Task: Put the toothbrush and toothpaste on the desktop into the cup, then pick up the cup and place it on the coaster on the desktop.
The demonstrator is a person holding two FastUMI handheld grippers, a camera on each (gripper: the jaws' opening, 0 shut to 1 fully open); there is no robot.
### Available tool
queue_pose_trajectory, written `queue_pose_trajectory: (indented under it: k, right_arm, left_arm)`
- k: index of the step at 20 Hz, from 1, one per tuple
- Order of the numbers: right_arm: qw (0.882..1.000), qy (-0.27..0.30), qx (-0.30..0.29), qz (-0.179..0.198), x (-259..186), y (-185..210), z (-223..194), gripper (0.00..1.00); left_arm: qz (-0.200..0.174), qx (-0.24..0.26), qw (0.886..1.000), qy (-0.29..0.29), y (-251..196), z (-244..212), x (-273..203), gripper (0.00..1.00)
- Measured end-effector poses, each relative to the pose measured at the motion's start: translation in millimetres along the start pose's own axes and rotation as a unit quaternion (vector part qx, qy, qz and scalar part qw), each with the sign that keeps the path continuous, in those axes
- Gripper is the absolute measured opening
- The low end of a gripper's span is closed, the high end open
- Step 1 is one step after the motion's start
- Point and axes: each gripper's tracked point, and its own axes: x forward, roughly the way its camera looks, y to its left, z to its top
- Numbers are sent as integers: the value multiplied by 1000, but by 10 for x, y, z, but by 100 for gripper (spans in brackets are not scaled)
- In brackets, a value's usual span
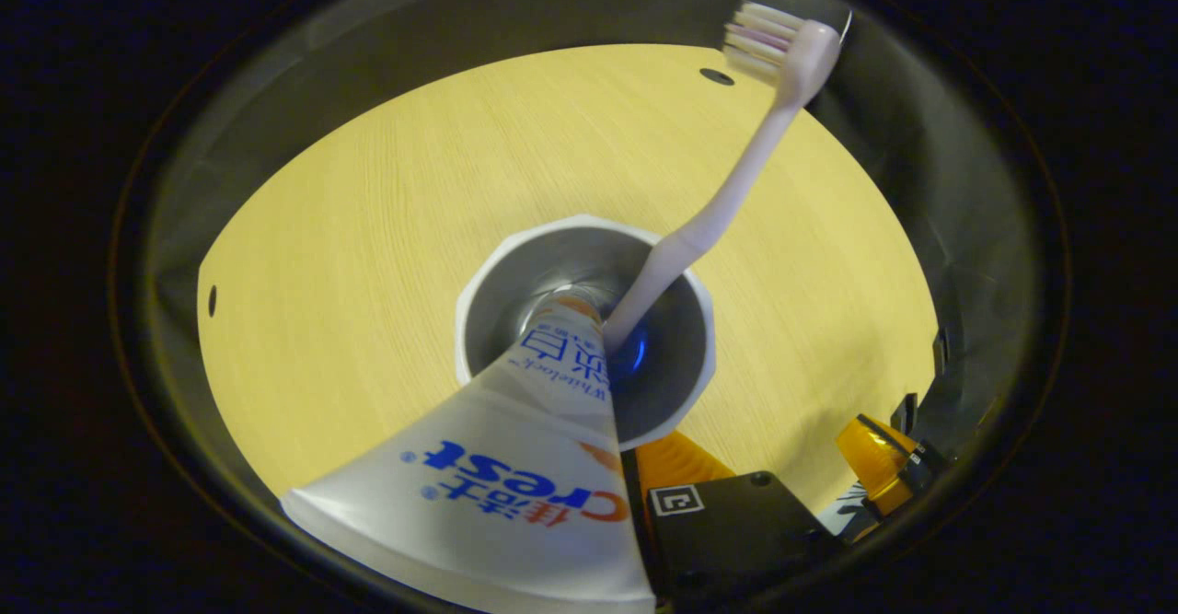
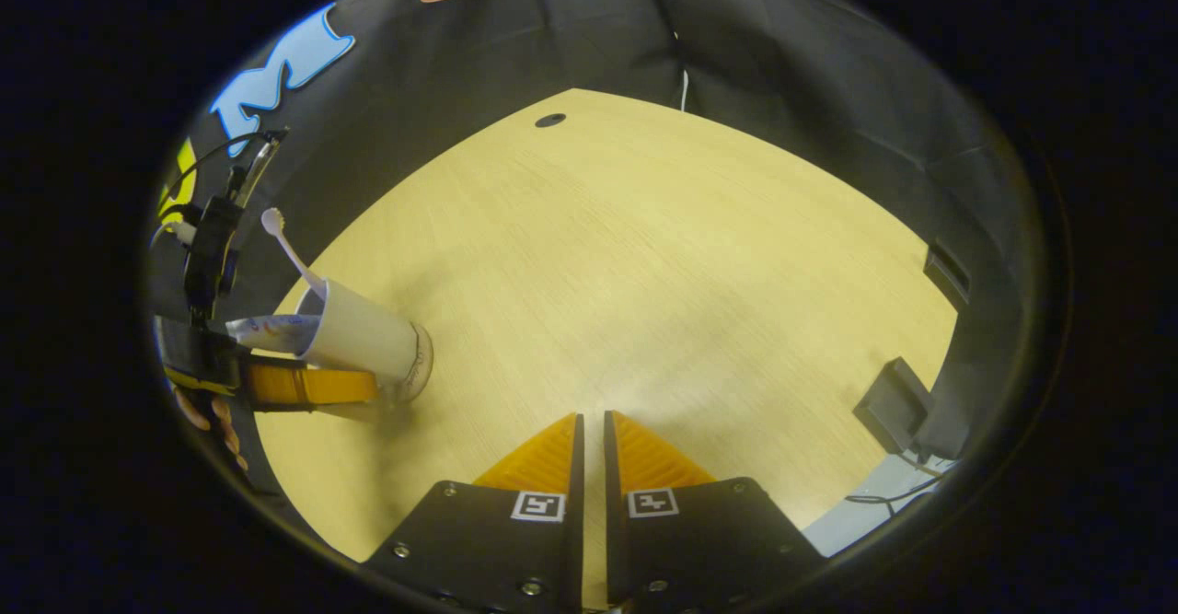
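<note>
A white cup point(image 1: 589, 237) stands on the wooden desktop point(image 1: 386, 227), seen from above. A pale toothbrush point(image 1: 736, 181) leans in it, bristles up. My left gripper point(image 1: 598, 448) is shut on the wide end of the toothpaste tube point(image 1: 515, 485), whose cap end reaches down inside the cup. In the right gripper view the cup point(image 2: 363, 329) sits far left with the toothbrush point(image 2: 285, 246) and tube point(image 2: 267, 329) in it and the left gripper point(image 2: 313, 382) beside it. A thin clear ring point(image 2: 421, 361) shows at the cup's foot. My right gripper point(image 2: 592, 421) is shut and holds nothing.
Small dark holes point(image 1: 716, 75) point(image 2: 550, 120) mark the desktop near its far edge. A black box point(image 2: 893, 402) lies at the right edge of the table, with cables beyond it. The right gripper point(image 1: 879, 462) shows low at the right of the left gripper view.
</note>
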Motion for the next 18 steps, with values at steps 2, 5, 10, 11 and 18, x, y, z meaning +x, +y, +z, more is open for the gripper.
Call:
queue_pose_trajectory:
  k: [2,5,10,11,18]
  right_arm:
    - [1000,0,-1,1,-3,5,6,10]
    - [1000,0,-2,3,-9,12,2,10]
    - [1000,3,-3,6,-24,38,-7,10]
    - [1000,3,-2,7,-21,38,-12,10]
    - [1000,9,1,8,4,62,-42,10]
  left_arm:
    - [-1,-1,1000,0,2,-1,4,34]
    - [3,-1,1000,0,23,-2,6,34]
    - [-6,1,1000,-5,-20,20,12,36]
    - [-7,-2,1000,-6,2,30,-11,36]
    - [-19,-10,999,-25,-38,60,-136,55]
